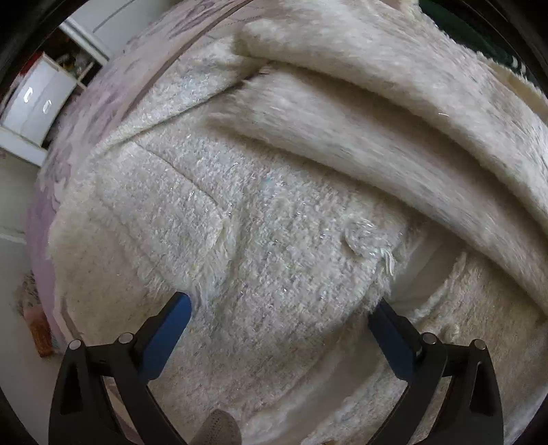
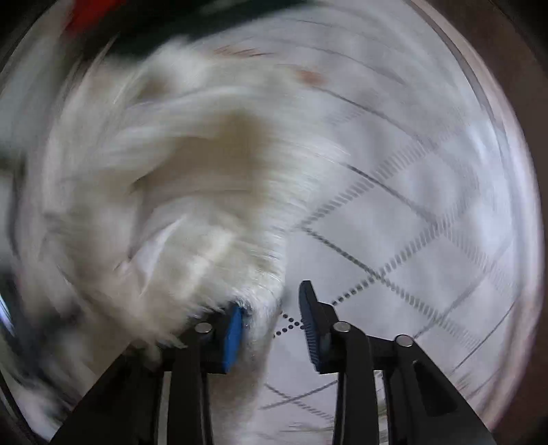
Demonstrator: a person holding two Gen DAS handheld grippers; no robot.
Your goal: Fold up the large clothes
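Note:
A fluffy cream garment [image 1: 267,219] lies spread over the bed and fills most of the left wrist view. A thick fold or sleeve of it [image 1: 376,137] runs blurred across the upper right. My left gripper [image 1: 281,309] points down over the garment, open wide, with nothing pinched between its blue pads [image 1: 171,328]. In the right wrist view the same garment [image 2: 164,191] is a blurred mass on the left. My right gripper [image 2: 270,318] stands partly open; cream fluff lies against the left pad [image 2: 233,333] and reaches into the gap, and the right pad is clear of it.
The bed has a lilac patterned sheet [image 1: 85,113] and a white cover with dashed grid lines [image 2: 411,212]. A white drawer unit [image 1: 37,102] stands past the bed's edge at upper left. Something dark green [image 1: 479,30] lies at the far right.

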